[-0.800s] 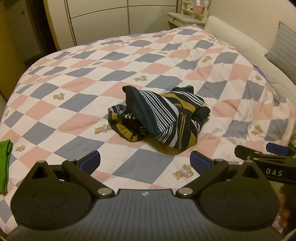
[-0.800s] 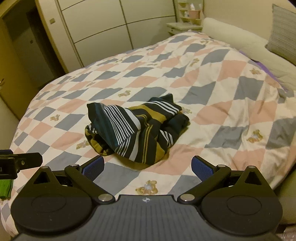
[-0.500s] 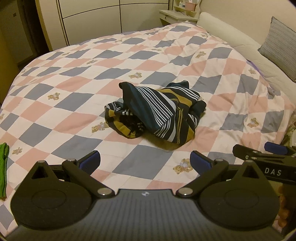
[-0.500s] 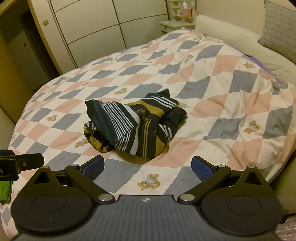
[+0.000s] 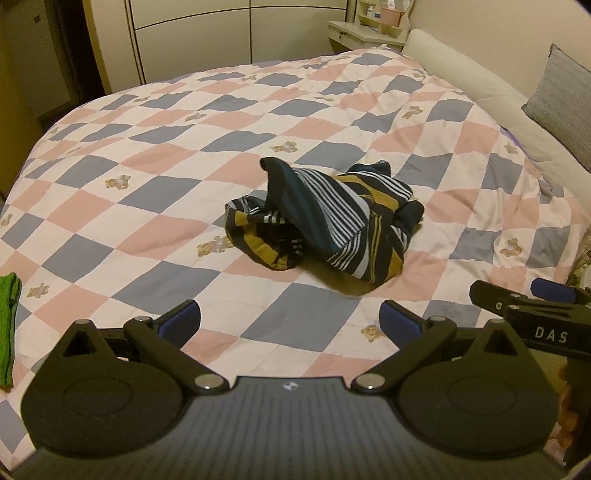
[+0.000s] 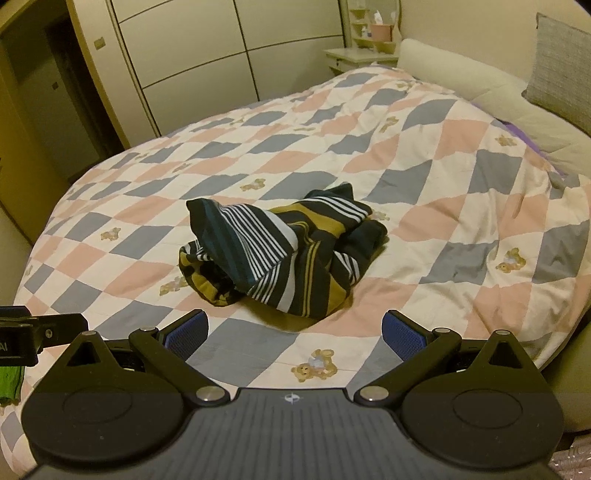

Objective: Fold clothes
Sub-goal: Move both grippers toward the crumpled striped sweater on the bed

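A crumpled striped garment (image 5: pixel 325 221) in dark navy, white and mustard lies in a heap near the middle of the bed (image 5: pixel 147 192), on a quilt of pink, grey and white diamonds with small bear prints. The left gripper (image 5: pixel 290 319) and the right gripper (image 6: pixel 295 328) both hover over the near part of the quilt, short of the garment, each with its blue-padded fingers spread wide and nothing between them. A green cloth (image 5: pixel 9 325) lies at the bed's left edge, and a pink container (image 6: pixel 380 32) stands on the shelf unit beyond the headboard, its contents too small to tell.
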Available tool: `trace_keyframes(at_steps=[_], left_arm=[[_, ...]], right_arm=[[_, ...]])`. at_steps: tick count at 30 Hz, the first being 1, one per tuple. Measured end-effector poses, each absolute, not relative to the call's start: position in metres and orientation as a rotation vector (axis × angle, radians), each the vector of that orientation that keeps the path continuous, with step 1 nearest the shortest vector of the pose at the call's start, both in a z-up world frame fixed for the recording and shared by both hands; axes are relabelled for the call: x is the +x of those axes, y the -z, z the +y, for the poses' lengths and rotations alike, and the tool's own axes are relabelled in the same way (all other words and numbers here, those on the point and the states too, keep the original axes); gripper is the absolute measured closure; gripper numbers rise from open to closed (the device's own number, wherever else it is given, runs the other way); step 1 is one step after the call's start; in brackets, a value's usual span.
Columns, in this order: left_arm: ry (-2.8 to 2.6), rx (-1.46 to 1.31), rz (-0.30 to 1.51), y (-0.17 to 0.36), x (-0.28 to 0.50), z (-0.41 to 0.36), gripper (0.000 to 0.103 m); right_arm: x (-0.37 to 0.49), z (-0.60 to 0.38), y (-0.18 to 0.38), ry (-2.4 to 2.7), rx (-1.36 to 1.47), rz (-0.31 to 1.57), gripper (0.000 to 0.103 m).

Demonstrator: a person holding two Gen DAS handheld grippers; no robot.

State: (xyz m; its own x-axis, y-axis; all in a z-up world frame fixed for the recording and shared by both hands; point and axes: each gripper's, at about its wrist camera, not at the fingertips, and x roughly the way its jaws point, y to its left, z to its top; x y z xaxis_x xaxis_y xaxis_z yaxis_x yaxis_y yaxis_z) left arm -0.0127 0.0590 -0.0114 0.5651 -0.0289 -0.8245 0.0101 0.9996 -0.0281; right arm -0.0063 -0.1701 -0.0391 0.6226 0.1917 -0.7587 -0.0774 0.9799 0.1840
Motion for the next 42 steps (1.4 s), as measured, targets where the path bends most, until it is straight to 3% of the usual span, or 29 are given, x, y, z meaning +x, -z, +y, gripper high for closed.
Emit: trace_keyframes(at_steps=[42], left_arm=[[0.023,-0.080,1.067,0.045,0.018,0.103,0.001]], right_arm=[[0.027,-0.133,0.064,-0.168,0.086,0.979,0.000]])
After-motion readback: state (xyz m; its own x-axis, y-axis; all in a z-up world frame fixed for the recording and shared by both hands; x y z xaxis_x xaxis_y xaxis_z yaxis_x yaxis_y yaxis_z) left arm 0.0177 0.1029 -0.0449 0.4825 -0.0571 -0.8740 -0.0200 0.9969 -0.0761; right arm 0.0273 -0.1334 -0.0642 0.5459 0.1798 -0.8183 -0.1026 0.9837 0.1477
